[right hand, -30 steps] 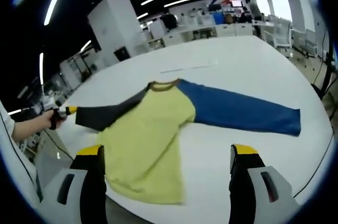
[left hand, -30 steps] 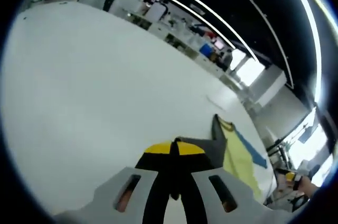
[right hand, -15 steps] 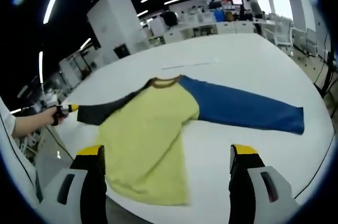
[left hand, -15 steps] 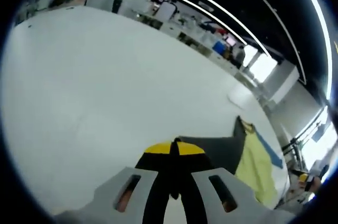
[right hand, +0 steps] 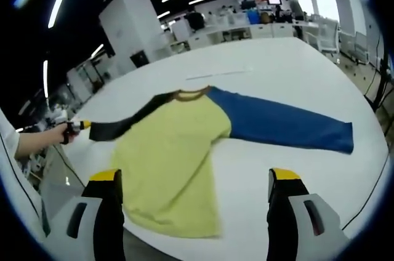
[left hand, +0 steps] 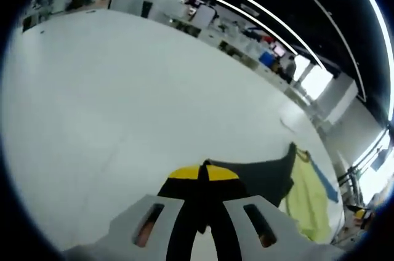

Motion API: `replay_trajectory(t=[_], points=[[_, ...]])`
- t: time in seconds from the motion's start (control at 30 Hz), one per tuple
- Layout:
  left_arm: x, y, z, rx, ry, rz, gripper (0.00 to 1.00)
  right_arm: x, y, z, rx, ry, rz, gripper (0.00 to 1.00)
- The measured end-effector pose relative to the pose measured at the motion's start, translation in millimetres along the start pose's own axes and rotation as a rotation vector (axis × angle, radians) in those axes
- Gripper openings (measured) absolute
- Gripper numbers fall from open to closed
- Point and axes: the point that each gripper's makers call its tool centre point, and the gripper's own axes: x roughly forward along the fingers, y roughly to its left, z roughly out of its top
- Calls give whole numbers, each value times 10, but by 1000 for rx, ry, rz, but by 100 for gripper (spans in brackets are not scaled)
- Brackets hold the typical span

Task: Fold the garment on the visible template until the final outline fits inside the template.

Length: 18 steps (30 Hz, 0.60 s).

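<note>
Garment: long-sleeved shirt [right hand: 175, 162], yellow body, lying flat on white table [right hand: 277, 64], blue sleeve [right hand: 280, 127] spread toward right.
Dark sleeve: cuff [left hand: 246, 175] pinched in left gripper [left hand: 203, 175], jaws pressed together on cloth, lifted taut off table.
Right gripper [right hand: 194, 202]: jaws spread wide, holding nothing, hovering above hem.
Step, judged: carry dark sleeve across yellow body, low and even, release flat without wrinkles.
</note>
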Motion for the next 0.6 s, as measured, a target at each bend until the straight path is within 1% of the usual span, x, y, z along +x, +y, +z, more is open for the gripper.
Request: replay_trajectory(t=[0.2, 0.43, 0.6], points=[[31, 144, 34, -28, -13, 35, 0, 4, 2, -9, -3, 9, -3, 98], [73, 304, 54, -83, -36, 80, 0, 16, -10, 46, -8, 5, -6, 98], [92, 379, 82, -94, -40, 99, 0, 33, -8, 26, -11, 16, -8, 98]])
